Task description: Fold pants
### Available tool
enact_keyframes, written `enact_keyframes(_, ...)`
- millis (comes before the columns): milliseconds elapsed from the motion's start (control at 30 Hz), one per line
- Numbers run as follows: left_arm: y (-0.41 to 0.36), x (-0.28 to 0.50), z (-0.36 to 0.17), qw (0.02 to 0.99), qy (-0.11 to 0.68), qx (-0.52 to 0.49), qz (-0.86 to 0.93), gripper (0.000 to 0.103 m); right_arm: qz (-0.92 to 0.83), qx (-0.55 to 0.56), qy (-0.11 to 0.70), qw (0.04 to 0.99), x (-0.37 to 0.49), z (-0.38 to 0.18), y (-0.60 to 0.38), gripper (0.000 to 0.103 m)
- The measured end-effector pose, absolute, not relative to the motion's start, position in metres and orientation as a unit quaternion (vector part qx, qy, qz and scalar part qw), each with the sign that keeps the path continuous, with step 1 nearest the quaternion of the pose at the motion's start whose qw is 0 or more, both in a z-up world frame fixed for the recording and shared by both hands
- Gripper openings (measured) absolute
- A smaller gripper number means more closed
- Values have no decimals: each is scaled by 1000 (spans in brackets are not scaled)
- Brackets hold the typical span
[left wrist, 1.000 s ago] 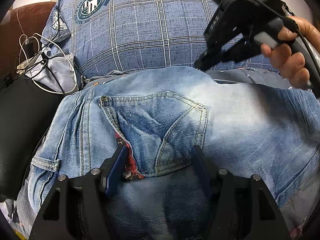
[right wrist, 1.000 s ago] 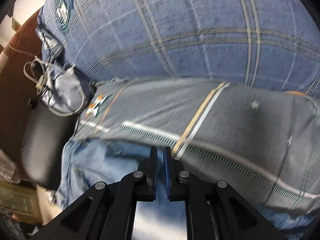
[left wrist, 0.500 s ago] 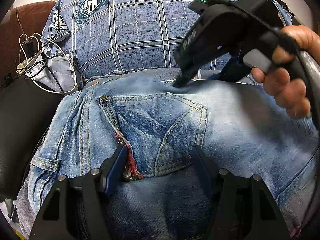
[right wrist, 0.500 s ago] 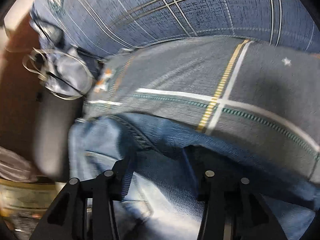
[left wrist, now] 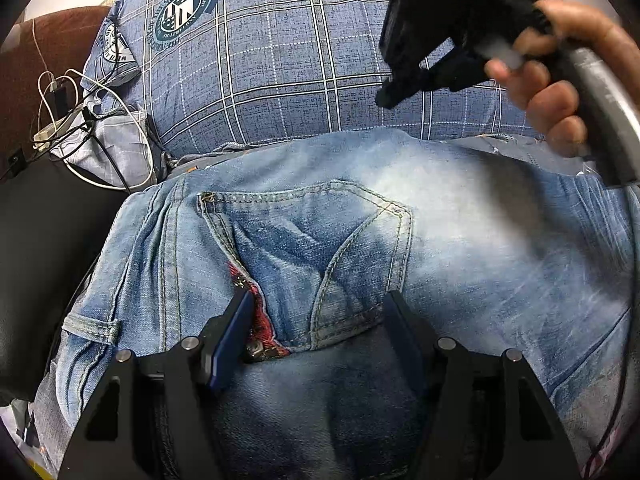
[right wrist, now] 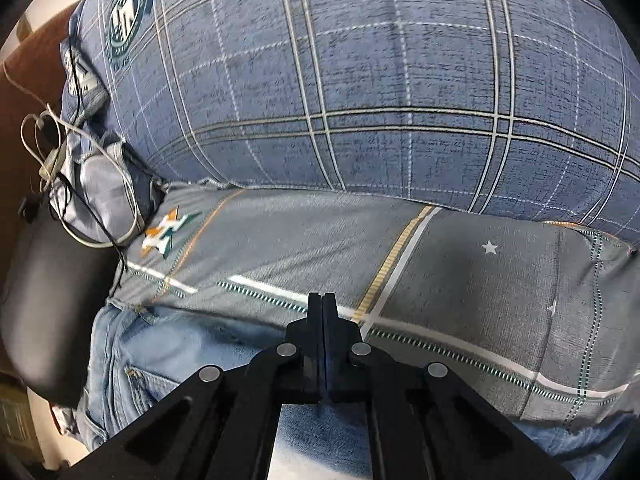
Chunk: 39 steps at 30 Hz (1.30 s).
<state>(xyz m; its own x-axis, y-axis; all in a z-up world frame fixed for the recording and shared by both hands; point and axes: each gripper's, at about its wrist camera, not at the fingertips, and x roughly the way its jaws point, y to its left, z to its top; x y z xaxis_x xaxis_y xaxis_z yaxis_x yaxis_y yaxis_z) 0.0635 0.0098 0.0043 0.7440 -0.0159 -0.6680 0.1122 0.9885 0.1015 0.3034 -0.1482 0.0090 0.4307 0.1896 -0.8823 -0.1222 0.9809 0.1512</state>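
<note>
Light blue jeans (left wrist: 460, 248) lie folded on the bed, back pocket (left wrist: 304, 248) facing up. My left gripper (left wrist: 320, 320) is open, its fingers resting on the denim either side of the pocket's lower edge. My right gripper (right wrist: 323, 308) is shut with nothing between the fingers, held above the jeans' far edge (right wrist: 168, 344). In the left wrist view it (left wrist: 390, 98) hangs in the air at the upper right, held by a hand.
A blue plaid pillow (left wrist: 280, 60) lies behind the jeans on a grey patterned sheet (right wrist: 460, 280). White and black cables (left wrist: 80, 120) tangle at the left beside a black cushion (right wrist: 44, 312). A brown headboard (left wrist: 48, 48) is at the far left.
My right gripper closed from open and lifted up off the jeans' far edge, moving right. My left gripper stayed still and open on the pocket.
</note>
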Motion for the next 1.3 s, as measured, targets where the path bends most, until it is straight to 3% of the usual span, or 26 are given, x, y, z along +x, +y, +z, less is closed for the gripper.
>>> enact_keyframes(167, 11, 64, 5, 931, 357, 64, -36, 66, 141, 67, 548, 822, 276, 16, -144, 7)
enact_keyframes(333, 11, 63, 5, 931, 357, 64, -36, 66, 170, 111, 580, 789, 259, -21, -138, 7)
enact_keyframes(400, 11, 63, 5, 931, 357, 64, -37, 66, 132, 88, 587, 794, 273, -41, -145, 0)
enact_keyframes(500, 11, 63, 5, 931, 359, 64, -37, 66, 30, 21, 554, 832, 292, -40, -157, 0)
enact_keyframes(533, 11, 63, 5, 930, 359, 64, -38, 66, 24, 21, 543, 839, 292, -35, -160, 10)
enact_keyframes(700, 11, 64, 7, 929, 363, 58, -37, 66, 124, 91, 524, 838, 248, 5, -156, 10)
enact_keyframes(800, 12, 65, 7, 930, 362, 54, -38, 66, 157, 93, 558, 809, 226, -12, -143, 15)
enact_keyframes(933, 11, 62, 7, 933, 354, 59, -35, 66, 119, 121, 560, 811, 233, -22, -161, 2)
enact_keyframes(1000, 11, 57, 9, 934, 349, 66, -35, 66, 56, 115, 528, 839, 224, 2, -172, 15)
enact_keyframes(1100, 12, 46, 17, 936, 343, 62, -56, 66, 57, 131, 499, 855, 196, 39, -193, 20)
enact_keyframes(1233, 15, 36, 33, 928, 358, 26, -98, 66, 50, 155, 463, 871, 129, 79, -243, 44)
enact_keyframes(1300, 16, 31, 44, 922, 368, 1, -120, 66, 26, 156, 442, 883, 89, 92, -283, 46)
